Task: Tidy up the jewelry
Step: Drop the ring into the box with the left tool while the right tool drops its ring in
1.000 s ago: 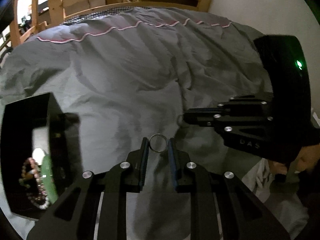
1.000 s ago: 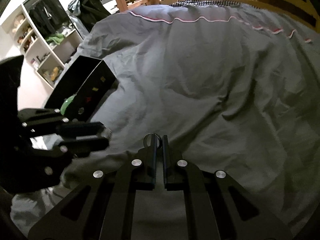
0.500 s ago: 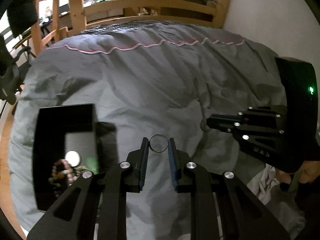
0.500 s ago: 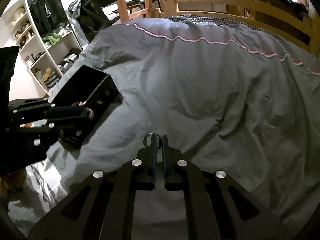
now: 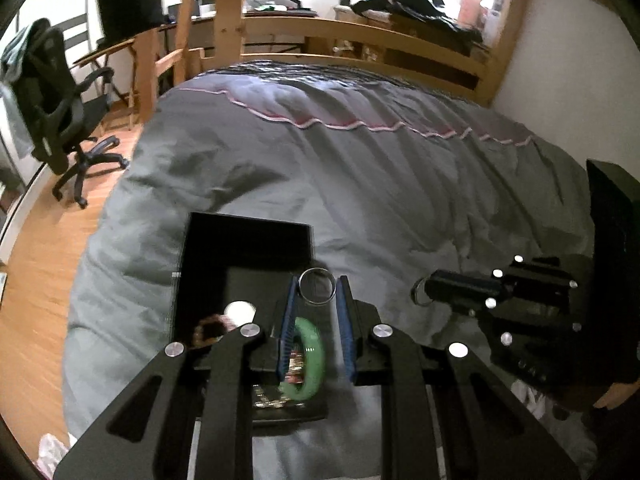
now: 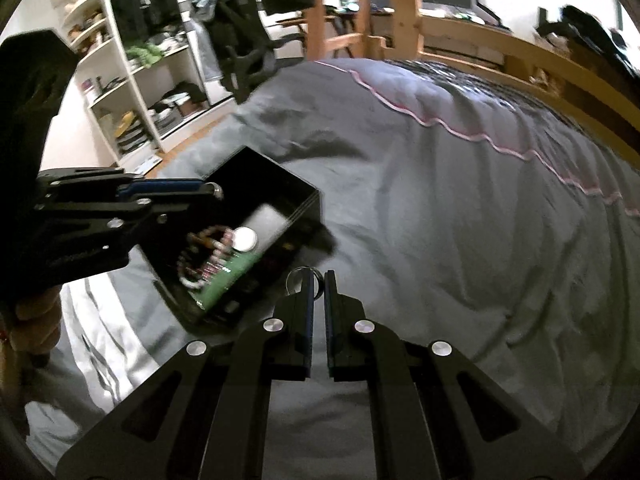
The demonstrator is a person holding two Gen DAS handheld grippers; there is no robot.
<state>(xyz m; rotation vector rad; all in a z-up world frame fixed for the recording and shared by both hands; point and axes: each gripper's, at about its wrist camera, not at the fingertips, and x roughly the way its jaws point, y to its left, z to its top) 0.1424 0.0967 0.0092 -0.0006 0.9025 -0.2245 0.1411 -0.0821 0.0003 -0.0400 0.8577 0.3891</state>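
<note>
Rings, one in each pair of tongs: the left tongs [image 5: 317, 292] pinch a thin metal ring [image 5: 317, 287] by its edges between blue-lined fingers, directly above the open black box [image 5: 244, 236], while the right tongs [image 6: 316, 280], nearly pressed together, grip a second ring [image 6: 298, 279] just beside the box's near corner. Inside the box lie a green bangle [image 5: 310, 360], a beaded bracelet [image 6: 208, 256] and a round white disc [image 6: 245, 239], close together. The box rests on a grey duvet [image 5: 380, 208] with a pink wavy trim, covering a bed with a wooden frame [image 5: 360, 36]. Beyond the bed stand a black office chair [image 5: 56, 108] on the wooden floor and white shelves [image 6: 132, 92] of assorted items.
</note>
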